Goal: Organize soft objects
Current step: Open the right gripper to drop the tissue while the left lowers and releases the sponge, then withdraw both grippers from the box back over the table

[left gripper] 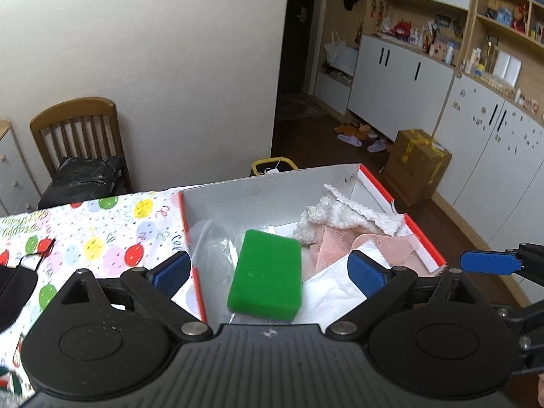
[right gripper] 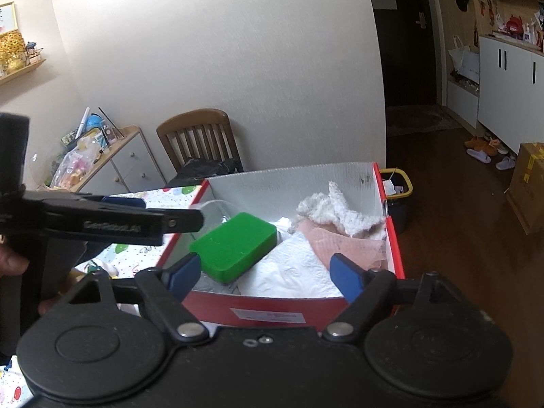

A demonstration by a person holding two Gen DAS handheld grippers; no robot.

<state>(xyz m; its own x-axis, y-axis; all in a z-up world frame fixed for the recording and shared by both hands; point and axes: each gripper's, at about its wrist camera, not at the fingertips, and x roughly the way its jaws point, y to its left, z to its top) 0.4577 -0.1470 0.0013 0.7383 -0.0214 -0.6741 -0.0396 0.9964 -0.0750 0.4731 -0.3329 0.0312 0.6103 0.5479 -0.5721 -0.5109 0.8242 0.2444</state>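
A red-and-white cardboard box (left gripper: 268, 178) (right gripper: 289, 176) stands on the table with soft things inside. A green sponge (left gripper: 267, 275) (right gripper: 234, 244) rests slightly tilted at its left-middle, touched by no pad. Beside it lie a white fluffy cloth (left gripper: 340, 214) (right gripper: 336, 212), a pink cloth (left gripper: 340, 241) (right gripper: 346, 241), a white paper towel (left gripper: 333, 292) (right gripper: 292, 272) and a clear plastic bag (left gripper: 214, 244). My left gripper (left gripper: 268, 272) hangs open over the box's near-left part, above the sponge. My right gripper (right gripper: 264, 277) is open in front of the box's near wall, holding nothing.
A balloon-print tablecloth (left gripper: 102, 238) covers the table left of the box, with a black object (left gripper: 13, 289) at its left edge. Behind stand a wooden chair (left gripper: 78, 136) with a black bag, a yellow-rimmed bin (right gripper: 397, 187) and a cardboard carton (left gripper: 418, 166) on the floor.
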